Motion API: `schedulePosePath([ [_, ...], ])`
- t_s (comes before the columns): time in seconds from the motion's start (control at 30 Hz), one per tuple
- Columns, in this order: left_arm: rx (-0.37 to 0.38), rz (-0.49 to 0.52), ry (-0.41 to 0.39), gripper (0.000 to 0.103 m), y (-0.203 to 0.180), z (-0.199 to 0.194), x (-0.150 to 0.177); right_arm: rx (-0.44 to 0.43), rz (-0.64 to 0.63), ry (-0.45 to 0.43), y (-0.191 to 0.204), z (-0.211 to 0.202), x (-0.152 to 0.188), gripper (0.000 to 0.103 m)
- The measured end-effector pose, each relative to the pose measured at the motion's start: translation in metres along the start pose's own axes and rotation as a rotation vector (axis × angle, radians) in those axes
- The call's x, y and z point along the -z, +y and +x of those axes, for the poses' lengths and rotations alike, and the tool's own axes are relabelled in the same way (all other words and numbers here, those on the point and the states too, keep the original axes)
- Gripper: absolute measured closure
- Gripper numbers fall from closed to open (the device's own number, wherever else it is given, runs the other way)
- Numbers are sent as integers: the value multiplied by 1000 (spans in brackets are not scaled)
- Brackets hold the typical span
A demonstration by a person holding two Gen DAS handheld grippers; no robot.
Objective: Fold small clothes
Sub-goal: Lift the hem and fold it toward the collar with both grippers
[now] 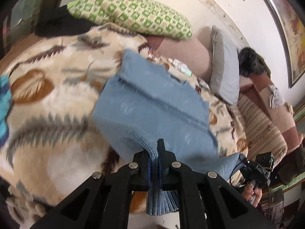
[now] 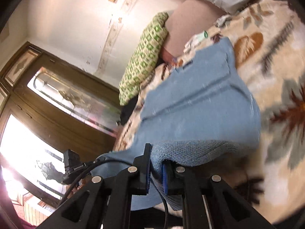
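where each claw [image 1: 154,159] pinches, blue knit [image 1: 152,103] hangs.

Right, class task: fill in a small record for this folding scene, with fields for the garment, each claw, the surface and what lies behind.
garment: blue knitted sweater, ribbed hem lifted
left claw: shut on the sweater hem
right claw: shut on the sweater hem
surface: leaf-patterned blanket
behind: green checked pillow, grey cushion
fold: not yet made
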State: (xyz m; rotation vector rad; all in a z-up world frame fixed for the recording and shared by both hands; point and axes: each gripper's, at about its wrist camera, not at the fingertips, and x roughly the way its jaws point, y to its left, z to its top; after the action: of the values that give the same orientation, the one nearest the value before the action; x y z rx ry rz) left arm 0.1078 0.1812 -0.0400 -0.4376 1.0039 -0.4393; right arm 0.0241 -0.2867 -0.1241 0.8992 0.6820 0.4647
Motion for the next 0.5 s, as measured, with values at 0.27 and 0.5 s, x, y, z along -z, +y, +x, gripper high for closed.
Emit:
schedulePosePath([
  [0.27,17,-103,-34,98,2,62,-112,-1,117,-78,-20,36,-90,93],
  [0.5,-41,-108,-4,98,12,166,-215,96,233,-110,-80,102,-184,93],
])
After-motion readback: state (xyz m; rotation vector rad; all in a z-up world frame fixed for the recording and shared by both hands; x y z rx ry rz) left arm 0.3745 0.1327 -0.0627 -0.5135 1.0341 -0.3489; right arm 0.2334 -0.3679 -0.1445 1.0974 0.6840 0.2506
